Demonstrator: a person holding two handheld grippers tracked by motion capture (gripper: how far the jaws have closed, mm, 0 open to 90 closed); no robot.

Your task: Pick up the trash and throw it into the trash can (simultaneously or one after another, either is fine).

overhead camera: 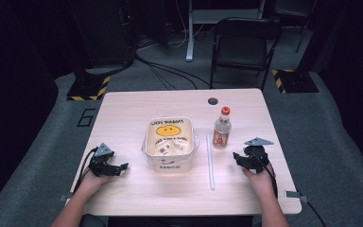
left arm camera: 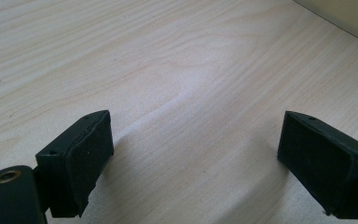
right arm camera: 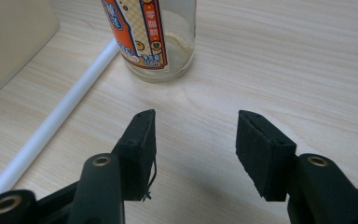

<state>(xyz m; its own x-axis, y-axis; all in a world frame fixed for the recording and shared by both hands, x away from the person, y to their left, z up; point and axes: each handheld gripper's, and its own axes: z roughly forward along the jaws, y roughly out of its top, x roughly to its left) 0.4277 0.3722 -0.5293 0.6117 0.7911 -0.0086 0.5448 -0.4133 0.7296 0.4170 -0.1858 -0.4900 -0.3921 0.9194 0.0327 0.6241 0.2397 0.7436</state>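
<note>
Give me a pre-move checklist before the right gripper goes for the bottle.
1. Right gripper empty, jaws apart: ok.
2. Bottle upright, red cap on: ok.
3. Path from right gripper to bottle free of obstacles: ok; the white straw lies off to the side, beside the bottle.
4. Jaw gap wide enough for the bottle body: cannot tell.
5. Left gripper open, empty, over bare table: ok.
6. Smiley tub apart from the bottle: ok.

Clear glossy glass bottle (right arm camera: 156,39) with printed paper label, smooth white plastic straw (right arm camera: 51,122), matt pale wood-grain table (left arm camera: 177,70)
</note>
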